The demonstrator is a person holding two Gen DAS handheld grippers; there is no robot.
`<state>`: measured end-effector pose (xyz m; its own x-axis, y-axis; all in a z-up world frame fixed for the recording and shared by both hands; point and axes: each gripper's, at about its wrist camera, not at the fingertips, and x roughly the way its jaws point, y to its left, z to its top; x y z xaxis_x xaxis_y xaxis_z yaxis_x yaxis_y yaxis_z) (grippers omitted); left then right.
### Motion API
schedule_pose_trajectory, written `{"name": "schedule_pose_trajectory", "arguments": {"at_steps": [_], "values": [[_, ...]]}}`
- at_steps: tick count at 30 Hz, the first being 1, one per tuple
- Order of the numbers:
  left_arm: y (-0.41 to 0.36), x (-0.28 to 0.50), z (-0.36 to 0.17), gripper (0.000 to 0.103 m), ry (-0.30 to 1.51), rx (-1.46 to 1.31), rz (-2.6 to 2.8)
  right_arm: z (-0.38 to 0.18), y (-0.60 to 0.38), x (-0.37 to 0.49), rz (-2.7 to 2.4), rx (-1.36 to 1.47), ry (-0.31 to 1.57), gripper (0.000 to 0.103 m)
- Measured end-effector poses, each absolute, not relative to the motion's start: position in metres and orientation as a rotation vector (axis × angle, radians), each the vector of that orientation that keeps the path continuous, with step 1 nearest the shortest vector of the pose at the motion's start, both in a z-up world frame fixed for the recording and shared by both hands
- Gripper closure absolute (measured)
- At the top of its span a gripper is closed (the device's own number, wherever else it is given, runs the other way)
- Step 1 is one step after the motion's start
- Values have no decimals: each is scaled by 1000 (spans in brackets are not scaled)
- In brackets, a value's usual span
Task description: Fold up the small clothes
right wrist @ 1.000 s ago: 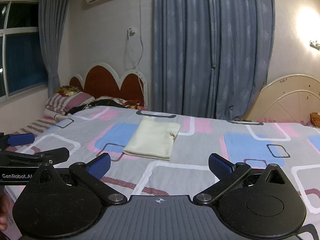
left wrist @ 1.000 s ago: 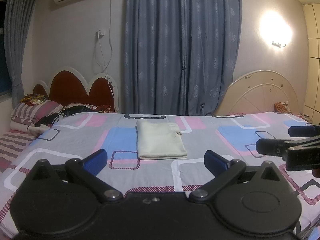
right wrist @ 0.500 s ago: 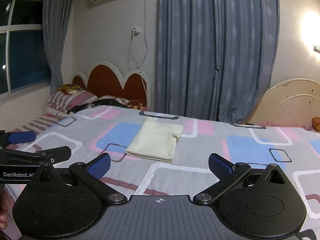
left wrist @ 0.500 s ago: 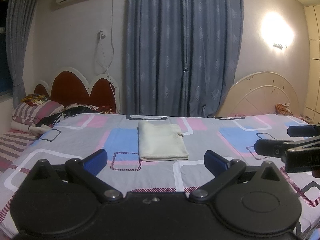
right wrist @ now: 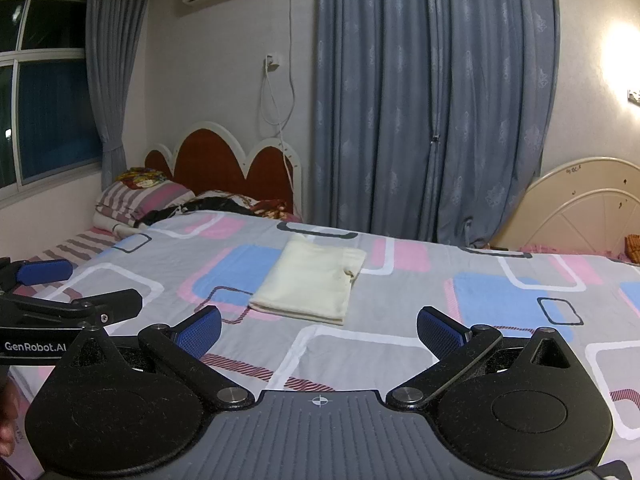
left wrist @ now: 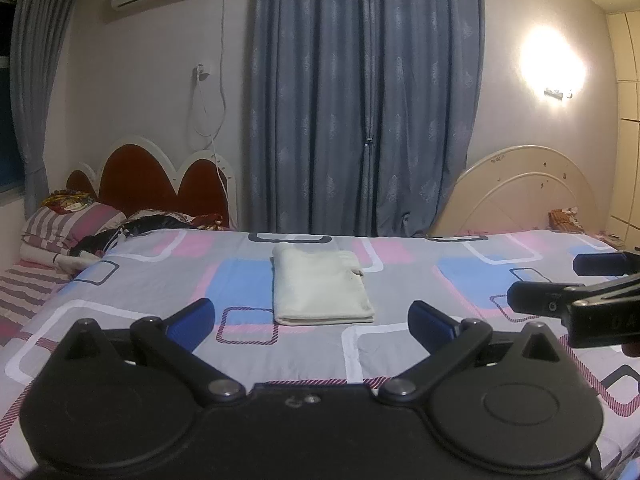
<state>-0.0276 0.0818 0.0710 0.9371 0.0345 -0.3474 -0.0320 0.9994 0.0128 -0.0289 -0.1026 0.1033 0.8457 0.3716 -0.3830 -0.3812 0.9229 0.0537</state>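
Bed (left wrist: 400, 280): broad, flat, its smooth printed sheet showing rounded rectangles in pink, blue, white and grey. It is filling the space ahead of you.

Cream garment (left wrist: 320, 288): soft knit-looking cloth, already folded into a neat rectangle with layered edges at its near end. It is lying flat near the middle of the bed, well apart from both tools.

Left gripper (left wrist: 312, 320): you are holding it above the near edge, its 2 blue ribbed pads (left wrist: 192, 318) spread wide, gripping nothing.

Right gripper (right wrist: 320, 326): you are holding it alongside, its 2 fingers likewise apart, empty.
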Motion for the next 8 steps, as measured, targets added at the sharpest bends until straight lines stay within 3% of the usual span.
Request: {"name": "schedule_pose_trajectory", "arguments": {"at_steps": [8], "values": [[84, -30, 72, 1, 351, 13, 27, 102, -105, -27, 404, -25, 401, 0]]}}
